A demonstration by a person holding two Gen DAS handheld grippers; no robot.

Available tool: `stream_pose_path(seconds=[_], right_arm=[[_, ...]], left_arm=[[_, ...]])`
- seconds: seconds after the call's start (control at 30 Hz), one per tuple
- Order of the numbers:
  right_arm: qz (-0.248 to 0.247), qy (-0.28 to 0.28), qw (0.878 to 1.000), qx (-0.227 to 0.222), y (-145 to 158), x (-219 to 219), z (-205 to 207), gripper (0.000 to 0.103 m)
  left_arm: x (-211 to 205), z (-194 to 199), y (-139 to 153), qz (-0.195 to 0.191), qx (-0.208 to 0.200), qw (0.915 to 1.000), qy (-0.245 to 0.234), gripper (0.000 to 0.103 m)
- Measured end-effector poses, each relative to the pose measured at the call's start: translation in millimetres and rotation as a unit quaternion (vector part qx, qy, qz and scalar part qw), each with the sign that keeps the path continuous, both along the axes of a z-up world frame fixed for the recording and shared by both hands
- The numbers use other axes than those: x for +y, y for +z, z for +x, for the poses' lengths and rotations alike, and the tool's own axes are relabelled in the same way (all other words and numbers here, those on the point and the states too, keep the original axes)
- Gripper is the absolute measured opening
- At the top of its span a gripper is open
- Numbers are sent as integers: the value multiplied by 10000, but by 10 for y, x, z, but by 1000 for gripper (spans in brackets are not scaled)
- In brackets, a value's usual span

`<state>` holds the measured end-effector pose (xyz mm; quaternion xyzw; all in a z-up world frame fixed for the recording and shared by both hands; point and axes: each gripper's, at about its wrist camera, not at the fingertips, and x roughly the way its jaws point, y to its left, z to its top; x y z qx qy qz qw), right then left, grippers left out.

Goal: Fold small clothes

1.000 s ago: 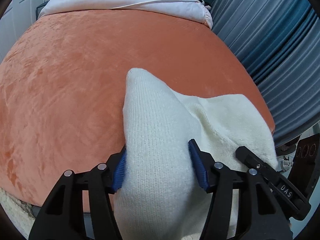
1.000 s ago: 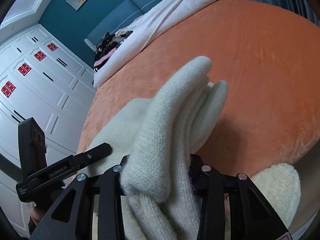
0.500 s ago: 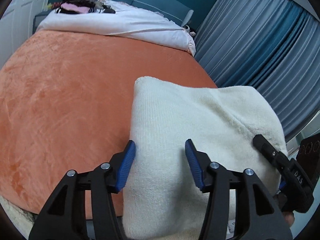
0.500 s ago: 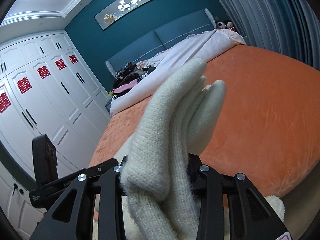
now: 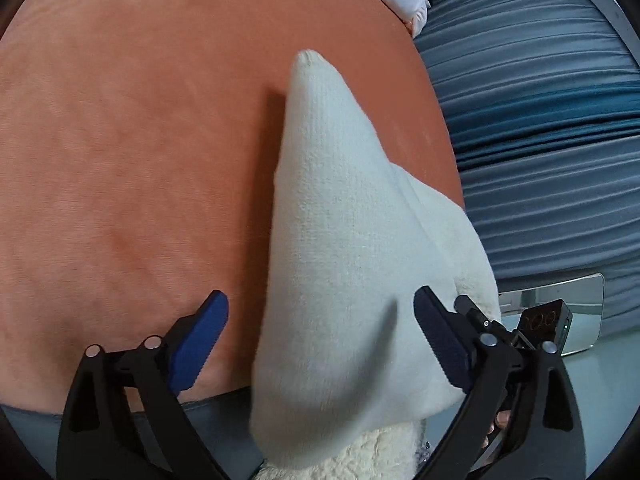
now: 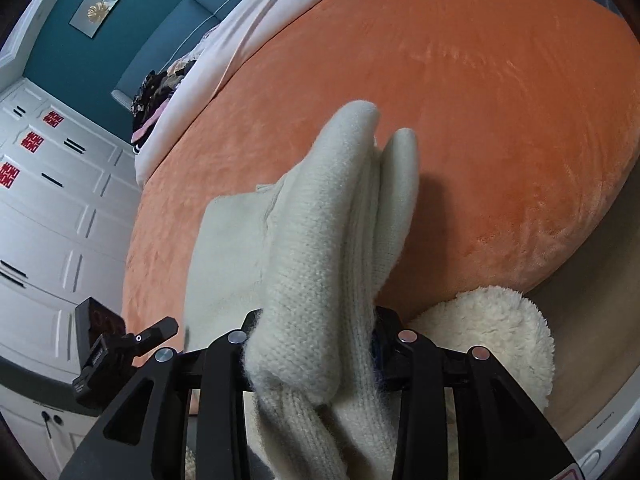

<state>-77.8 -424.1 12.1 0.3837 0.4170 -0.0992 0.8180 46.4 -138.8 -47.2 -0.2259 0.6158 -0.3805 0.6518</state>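
Observation:
A cream knit garment (image 5: 340, 220) hangs bunched over the near edge of the orange bed (image 5: 120, 140). My left gripper (image 5: 320, 300) is opening. Its blue pads (image 5: 200, 340) stand wide on either side of the cloth and do not press on it. In the right wrist view the same garment (image 6: 332, 220) rises in thick folds from my right gripper (image 6: 318, 320), which is shut on it; the cloth hides its pads. The left gripper (image 6: 132, 340) shows at the lower left there.
A fluffy cream item (image 6: 500, 328) lies below the bed's edge. Blue curtains (image 5: 540, 120) hang to the right of the bed. A white quilt (image 6: 240, 40) and dark clothes (image 6: 156, 96) lie at the headboard end. White wardrobe doors (image 6: 48, 220) stand to the left.
Both grippers have dropped toward the bed with the garment. The left jaws have spread wide and come off the cloth. The right grip is unchanged.

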Motion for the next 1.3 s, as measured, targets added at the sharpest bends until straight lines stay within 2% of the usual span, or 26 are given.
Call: stream_pose_path(seconds=[0.07,0.13,0.17,0.2,0.27,0.33,0.4,0.47,0.57,0.67,0.7,0.77,0.8,0.87,0.9,0.93,0.97,1.0,1.03,1.07,1.1,1.17,1.3], right_arm=[[64,37,10000,-6,-66,-58,-45,34],[181,-1,9998,-39,-90,-79,-67,34],[220,-3,9998,-36,-72,-76,-81,34],[189,19,9998,-30,-30,2,-65,34],[-121,246,9996,-75,154,158,8,34],[-552,526,9969,-194,422,362,120,34],[-989,767,9912,-432,791,591,241,34],[-1202,952,9847,-829,1172,771,323,34],[-1269,1183,9709,-1650,1745,1030,414,34],[-986,1294,9562,-2435,2156,1261,531,34],[-772,1324,9516,-2665,2226,1321,596,34],[-648,1336,9477,-2827,2211,1420,775,37],[-562,1305,9494,-2800,2109,1455,914,42],[-245,1303,9582,-2536,1716,1440,1252,61],[-286,1291,9650,-2264,1402,1438,1479,74],[-587,1152,9749,-1812,1006,1424,1690,74],[-810,1008,9840,-1226,676,1420,1809,70],[-792,821,9922,-511,353,1372,1878,49],[-445,760,9958,-240,159,1329,1849,39],[131,700,9965,-439,22,1289,1680,39],[211,636,9961,-579,0,1291,1552,40],[-181,737,9958,-508,10,1372,1365,47],[-386,1008,9932,-428,30,1460,1421,57]], left_arm=[[-192,1,-152,24,268,9994,-206,93],[-321,-24,-310,-113,581,9977,-325,93],[-341,-27,-329,-130,616,9976,-289,88],[-326,-28,-285,-135,522,9983,-204,83],[-278,-21,-164,-215,324,9991,-148,67],[-153,-2,47,-414,182,9990,-3,62],[17,50,357,-626,-41,9979,150,61],[255,105,739,-860,-366,9949,377,61],[682,213,1535,-1015,-1213,9856,593,61],[1088,343,2299,-802,-1936,9754,678,63],[1190,375,2448,-694,-2104,9725,719,63],[1368,461,2588,-355,-2366,9675,825,70],[1416,571,2539,-95,-2445,9653,918,74],[1419,803,2214,532,-2509,9605,1082,97],[1434,935,1928,903,-2545,9559,1154,96],[1524,1026,1541,1415,-2464,9497,1317,95],[1582,1073,1228,1952,-2287,9425,1462,84],[1691,1094,1018,2234,-2064,9409,1489,76],[1835,1015,843,2210,-1848,9464,1463,71],[1944,902,748,2081,-1759,9504,1501,73],[2032,768,680,2034,-1760,9500,1589,75],[2112,565,615,2087,-1864,9456,1660,81],[1997,435,402,2272,-1930,9394,1695,81]])
